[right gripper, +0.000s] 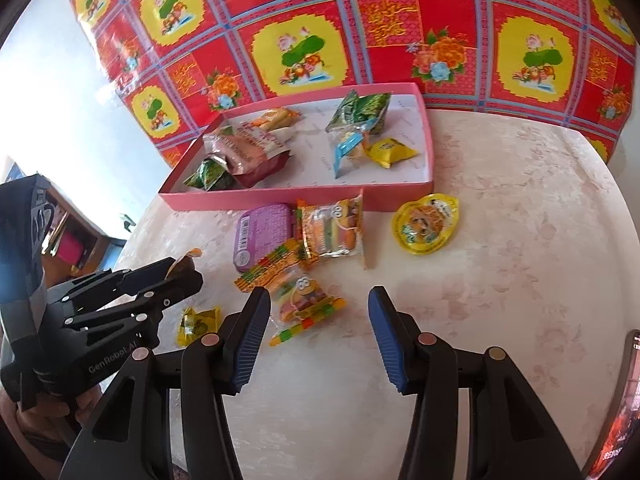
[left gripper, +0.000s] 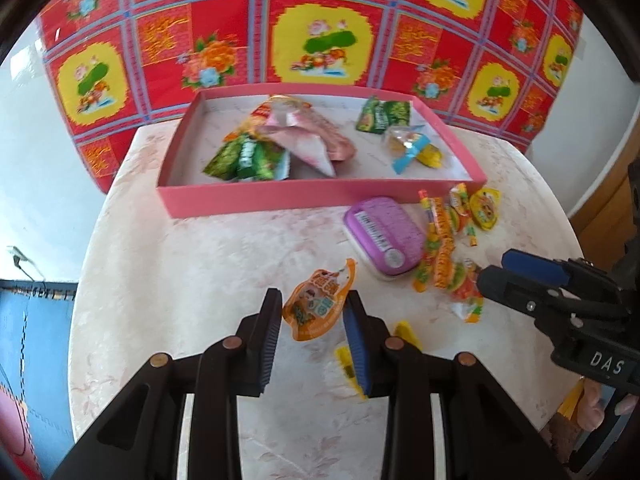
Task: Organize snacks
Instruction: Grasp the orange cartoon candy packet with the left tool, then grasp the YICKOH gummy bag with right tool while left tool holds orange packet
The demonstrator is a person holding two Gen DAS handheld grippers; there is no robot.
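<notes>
My left gripper (left gripper: 314, 300) is shut on an orange jelly packet (left gripper: 316, 304), pinched between its pads over the near part of the table; from the right wrist view only an orange corner (right gripper: 181, 265) shows in the left gripper (right gripper: 182, 274). The pink box (left gripper: 320, 200) stands behind, holding green, pink and yellow snack packets. My right gripper (right gripper: 319, 296) is open and holds nothing, hovering over burger gummy packets (right gripper: 304, 300). A purple tin (right gripper: 264, 236), more gummy packets (right gripper: 334, 232) and a yellow jelly cup (right gripper: 426, 220) lie before the box (right gripper: 280, 194).
A small yellow packet (right gripper: 198, 322) lies on the pale round table (right gripper: 500, 280) under the left gripper. A red and yellow flowered cloth (left gripper: 320, 40) hangs behind the box. The right gripper (left gripper: 492, 276) reaches in from the right in the left wrist view.
</notes>
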